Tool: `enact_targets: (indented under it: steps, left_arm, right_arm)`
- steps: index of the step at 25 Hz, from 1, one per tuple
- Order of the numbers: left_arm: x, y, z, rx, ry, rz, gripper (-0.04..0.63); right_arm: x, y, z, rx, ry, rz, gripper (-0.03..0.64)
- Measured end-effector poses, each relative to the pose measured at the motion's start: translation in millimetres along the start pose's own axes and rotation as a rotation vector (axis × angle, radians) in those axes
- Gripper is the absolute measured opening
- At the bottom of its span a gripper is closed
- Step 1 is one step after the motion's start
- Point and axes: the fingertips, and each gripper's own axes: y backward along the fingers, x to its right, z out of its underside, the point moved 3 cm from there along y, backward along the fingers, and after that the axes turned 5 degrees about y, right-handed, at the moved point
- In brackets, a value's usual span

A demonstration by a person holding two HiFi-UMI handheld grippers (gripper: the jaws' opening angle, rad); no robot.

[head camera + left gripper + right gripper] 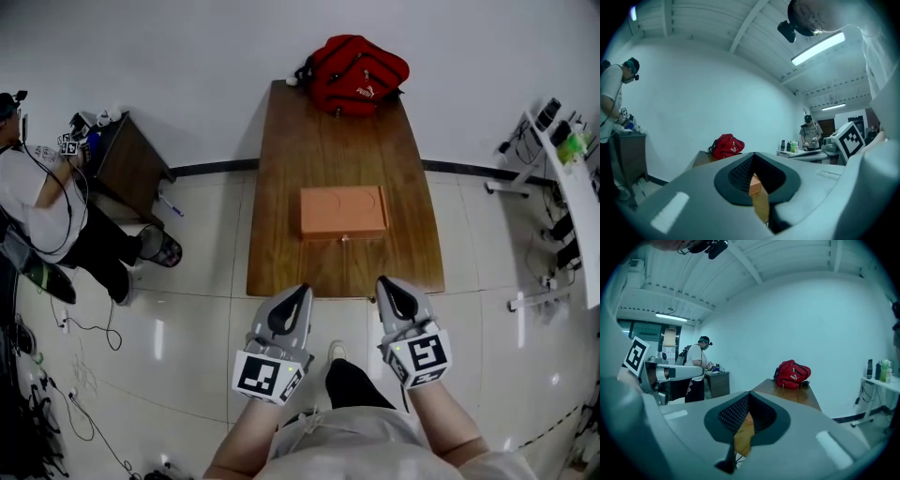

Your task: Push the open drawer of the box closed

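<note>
An orange box (343,212) lies on the wooden table (281,253), its small drawer knob (345,240) facing me; how far the drawer stands out is hard to tell. My left gripper (292,298) hovers just short of the table's near edge, left of the box, jaws shut on nothing. My right gripper (392,289) is level with it on the right, also shut and empty. In the left gripper view a sliver of the box (754,183) shows through the slit below the gripper (754,161) tips. The right gripper (749,401) view shows table wood (743,437) there.
A red backpack (356,73) sits at the table's far end against the wall. A person (42,202) stands at a small dark cabinet (131,164) at the left. A white bench with bottles (567,141) is at the right. Cables lie on the tiled floor (56,375).
</note>
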Motion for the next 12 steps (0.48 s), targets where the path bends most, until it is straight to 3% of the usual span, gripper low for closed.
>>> enact_targets:
  steps: [12]
  left_arm:
    - [77.0, 192.6, -12.5, 0.086, -0.021, 0.024, 0.008]
  right_arm:
    - [-135.0, 160.8, -12.5, 0.115, 0.035, 0.041, 0.005]
